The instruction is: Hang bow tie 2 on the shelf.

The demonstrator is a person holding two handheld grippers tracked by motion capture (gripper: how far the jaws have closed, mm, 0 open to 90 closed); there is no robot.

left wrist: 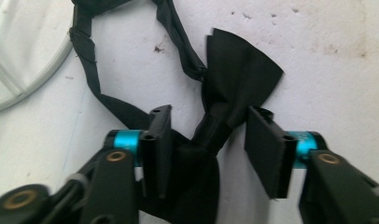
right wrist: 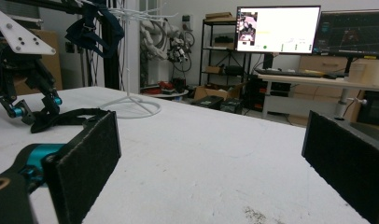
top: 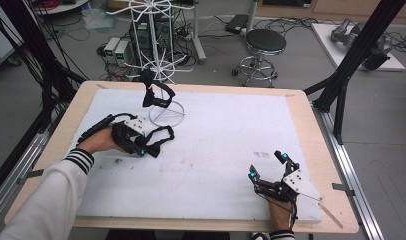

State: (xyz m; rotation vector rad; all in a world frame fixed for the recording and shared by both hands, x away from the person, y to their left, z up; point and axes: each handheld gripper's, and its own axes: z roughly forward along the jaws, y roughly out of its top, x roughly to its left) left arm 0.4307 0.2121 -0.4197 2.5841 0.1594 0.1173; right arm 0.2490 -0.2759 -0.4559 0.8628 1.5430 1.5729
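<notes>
White table (top: 216,150), left gripper (top: 141,145) jaws apart astride bow tie (left wrist: 234,79), right gripper (top: 268,167) resting, jaws apart.

Black bow tie (left wrist: 239,74), knot between parted jaws

A wooden table (top: 311,130) carries a white mat (top: 226,150), bearing a black bow tie (top: 158,140) and wire rack (top: 166,112).
</notes>
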